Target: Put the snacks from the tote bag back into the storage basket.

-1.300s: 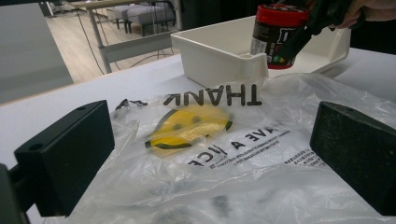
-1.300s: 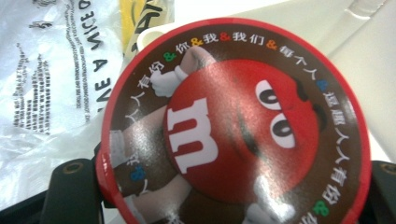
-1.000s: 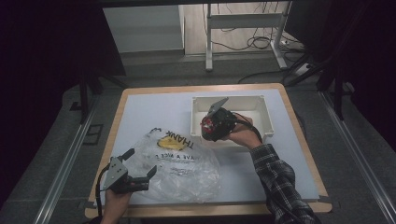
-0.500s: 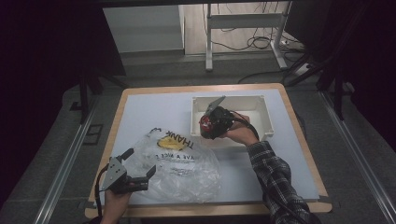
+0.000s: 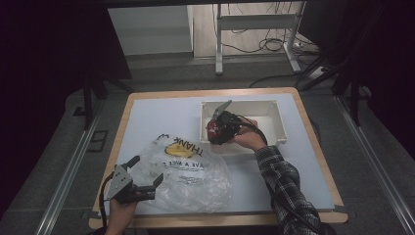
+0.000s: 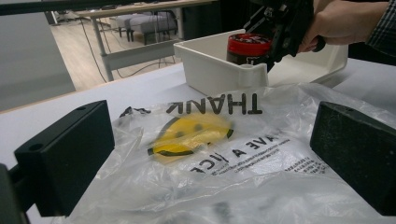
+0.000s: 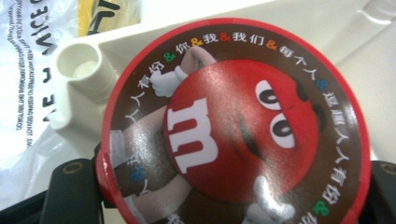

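A: What does the right claw [image 5: 214, 131] have?

B: It is clamped on an M&M's candy tub [image 7: 233, 126], a round container with a red lid; the black jaws sit on either side of it in the right gripper view. It hangs over the near left corner of the white plastic bin [image 5: 274, 128], which stands toward the far right of the bench [image 5: 151, 110].

A: And the left claw [image 5: 147, 172]?

B: Its jaws stand apart with nothing between them, at the near left corner of the bench, right at the edge of the clear plastic shopping bag [image 6: 224, 154]. The bag lies crumpled and flat, smiley print up, touching the bin's near left corner.

A: So which step is this?

B: I'd judge the tub is being lifted out of the bin to go into the bag. The tub is clear of the bin floor but not yet over the bag.

A: What does the next move need?

B: Probably the left claw must pinch one layer of the bag's mouth and raise it, since the film lies closed. Then the right can carry the tub across low and slide it in without snagging.
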The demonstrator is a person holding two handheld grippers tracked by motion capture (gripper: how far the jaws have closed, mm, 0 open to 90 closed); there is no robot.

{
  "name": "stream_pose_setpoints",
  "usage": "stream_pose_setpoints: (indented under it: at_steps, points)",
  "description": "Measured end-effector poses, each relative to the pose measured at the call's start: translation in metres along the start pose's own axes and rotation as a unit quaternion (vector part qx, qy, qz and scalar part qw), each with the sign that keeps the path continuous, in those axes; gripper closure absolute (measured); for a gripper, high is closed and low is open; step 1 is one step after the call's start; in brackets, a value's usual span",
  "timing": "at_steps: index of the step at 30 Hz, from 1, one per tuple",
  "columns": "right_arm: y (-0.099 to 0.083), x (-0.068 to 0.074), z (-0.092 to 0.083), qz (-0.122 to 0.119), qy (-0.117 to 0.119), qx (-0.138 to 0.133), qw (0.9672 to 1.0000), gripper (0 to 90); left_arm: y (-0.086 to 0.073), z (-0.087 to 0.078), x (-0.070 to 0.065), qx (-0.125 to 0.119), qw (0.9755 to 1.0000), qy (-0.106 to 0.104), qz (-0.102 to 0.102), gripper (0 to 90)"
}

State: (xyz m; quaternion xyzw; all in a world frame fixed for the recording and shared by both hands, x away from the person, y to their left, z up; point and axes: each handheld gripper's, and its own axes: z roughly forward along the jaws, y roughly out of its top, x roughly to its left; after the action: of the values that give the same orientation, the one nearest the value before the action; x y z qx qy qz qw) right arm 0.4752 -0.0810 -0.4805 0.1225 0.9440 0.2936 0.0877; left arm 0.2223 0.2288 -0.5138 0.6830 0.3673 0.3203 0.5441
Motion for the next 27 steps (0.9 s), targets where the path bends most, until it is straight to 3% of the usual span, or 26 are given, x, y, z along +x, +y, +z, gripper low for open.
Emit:
stream_pose_setpoints:
  at_steps: [27]
  points:
    - [0.001, -0.004, 0.023, 0.003, 0.009, 0.003, 1.0, 25.8, 0.0, 0.0, 0.0, 0.001, 1.0, 0.0, 0.003, 0.0]
